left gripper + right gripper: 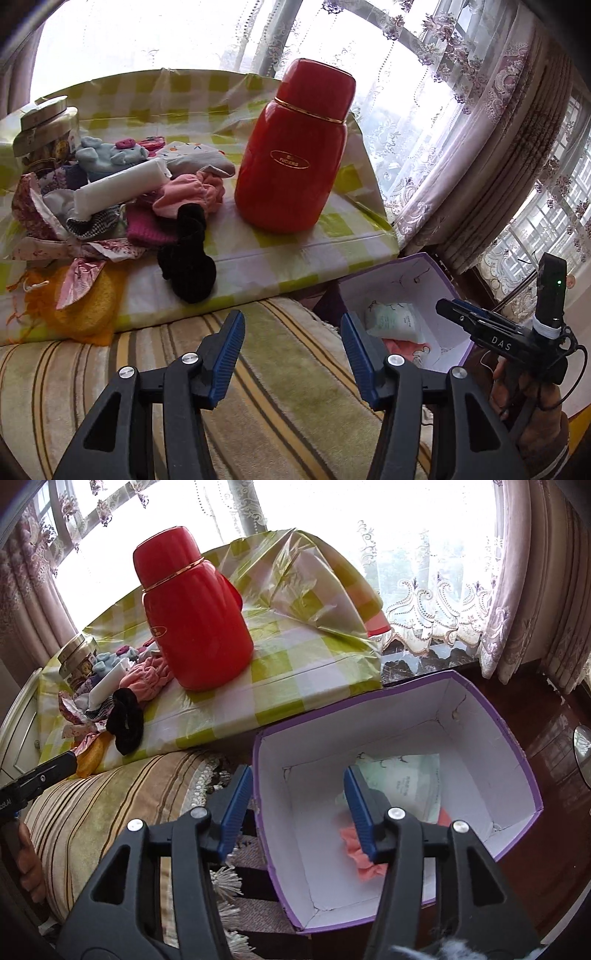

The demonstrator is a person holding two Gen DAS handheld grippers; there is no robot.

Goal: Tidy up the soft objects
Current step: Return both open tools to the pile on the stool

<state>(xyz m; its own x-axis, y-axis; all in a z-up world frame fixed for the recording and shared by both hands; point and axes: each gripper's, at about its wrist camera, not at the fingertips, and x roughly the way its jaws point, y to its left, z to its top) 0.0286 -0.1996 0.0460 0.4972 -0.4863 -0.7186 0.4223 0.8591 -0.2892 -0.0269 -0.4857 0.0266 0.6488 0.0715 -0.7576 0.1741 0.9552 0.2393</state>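
Note:
A heap of soft things lies on the checked tablecloth (280, 254): a black scrunchie (188, 266), a pink cloth (188, 192), a white roll (118, 184), a blue plush (107, 155) and an orange pouch (85, 306). My left gripper (291, 325) is open and empty above the striped cushion (288, 387), short of the heap. My right gripper (297, 775) is open and empty too, straddling the left wall of the purple box (399, 686). Inside the box lie a pale green packet (406, 782) and a coral cloth (365, 860).
A tall red flask (291, 155) stands on the table right of the heap. A lidded tin (44, 129) sits behind it at the far left. Lace curtains (480, 147) hang behind. The box rests on a dark floor (535, 716) beside the cushion.

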